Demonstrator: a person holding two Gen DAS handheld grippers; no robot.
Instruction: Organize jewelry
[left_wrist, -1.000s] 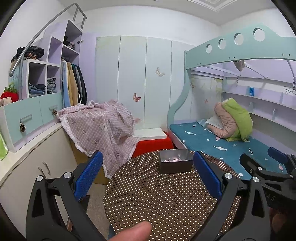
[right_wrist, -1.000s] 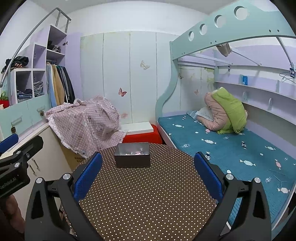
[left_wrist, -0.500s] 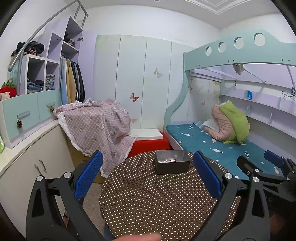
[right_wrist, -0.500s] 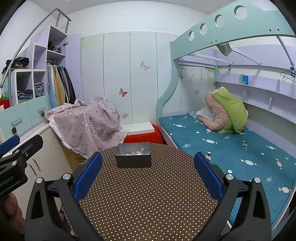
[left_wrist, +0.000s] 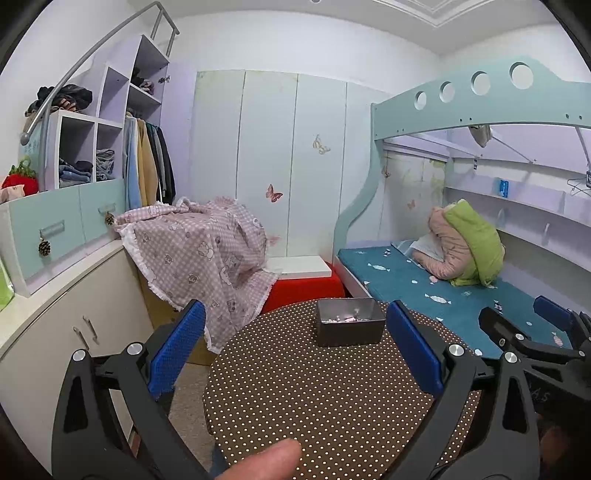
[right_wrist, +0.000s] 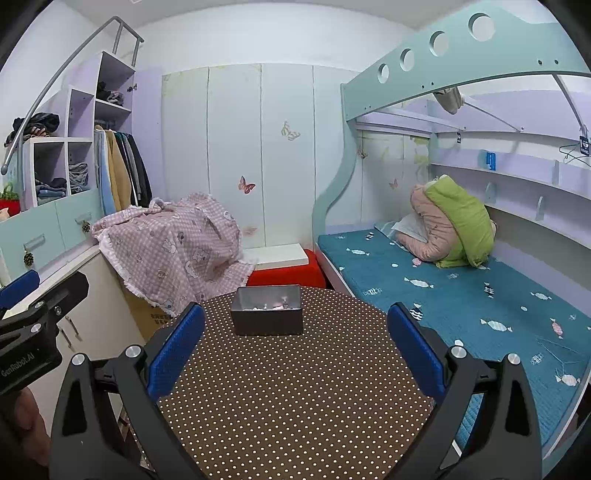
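1. Both tools are hovering over the near edge of the round polka-dot table (right_wrist: 295, 387), nothing picked up yet. Left tool (left_wrist: 295, 350) is sitting wide apart w/ nothing between the blue pads; right tool (right_wrist: 295, 347) is the same, spread wide and empty.

2. The jewelry is sitting in a small dark metal box (right_wrist: 266, 311) at the far side of the table, near the back edge. Pinkish/pale bits (left_wrist: 341, 318) are showing inside, but they're too small to tell what's what (rings, earrings, idk).

3. Rest of the table is looking bare from both cams, so I'm guessing the job is just starting and the box is the first thing to deal w/.

4. How I'd be doing this step: bringing one tool fwd toward the box while keeping it level, since it's well away from both tips rn. Box walls look tall-ish, so coming in from above beats poking from the side, which would prob just be shoving it toward the back edge.

5. Other tool could be steadying the box wall, bc that thing looks light and the cloth prob isn't giving much grip.

6. Small pieces = narrowing the pads before going in, otherwise you're grabbing a clump.

7. Fyi a fingertip (left_wrist: 264, 459) is peeking into the bottom of the left cam; it isn't touching anything on the table.
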